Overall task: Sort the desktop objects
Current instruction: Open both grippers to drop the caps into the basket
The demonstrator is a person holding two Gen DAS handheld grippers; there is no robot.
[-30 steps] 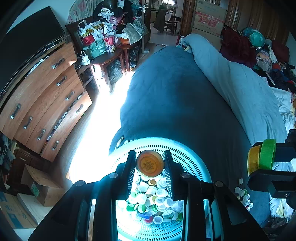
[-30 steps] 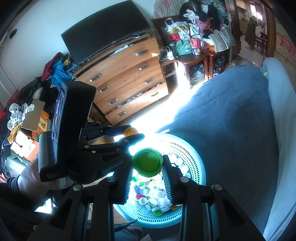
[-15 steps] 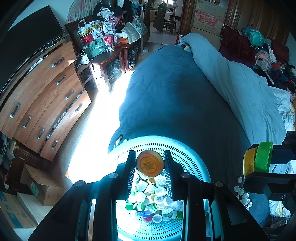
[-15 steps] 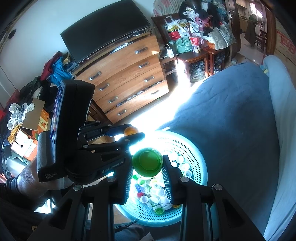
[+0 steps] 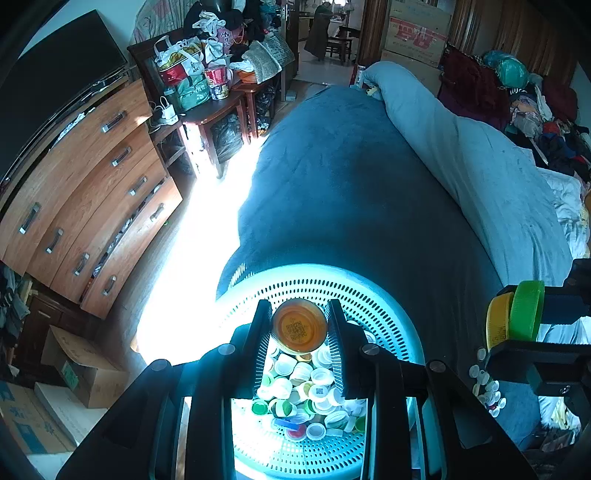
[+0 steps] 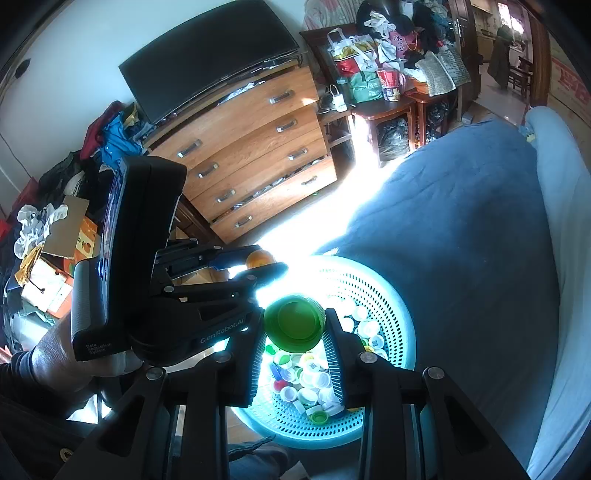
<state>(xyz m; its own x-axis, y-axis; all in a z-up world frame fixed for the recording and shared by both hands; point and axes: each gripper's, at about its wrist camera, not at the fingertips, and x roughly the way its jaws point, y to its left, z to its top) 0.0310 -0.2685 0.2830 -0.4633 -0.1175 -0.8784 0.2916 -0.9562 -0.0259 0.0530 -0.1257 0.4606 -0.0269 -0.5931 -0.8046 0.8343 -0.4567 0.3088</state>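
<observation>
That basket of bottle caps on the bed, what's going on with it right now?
A person is sorting caps with a handheld gripper in each hand. The left gripper is clamped on an orange cap, the right gripper on a green cap. Both hover over the pale perforated basket, which sits on the blue bedcover and holds a heap of mostly white caps. A few loose caps lie on the cover beside it.

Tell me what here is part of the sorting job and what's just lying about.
Part of the job:
- orange cap in left tongs
- green cap in right tongs
- basket of caps
- loose caps on the bed

Lying about:
- dresser
- TV
- bags
- boxes
</observation>
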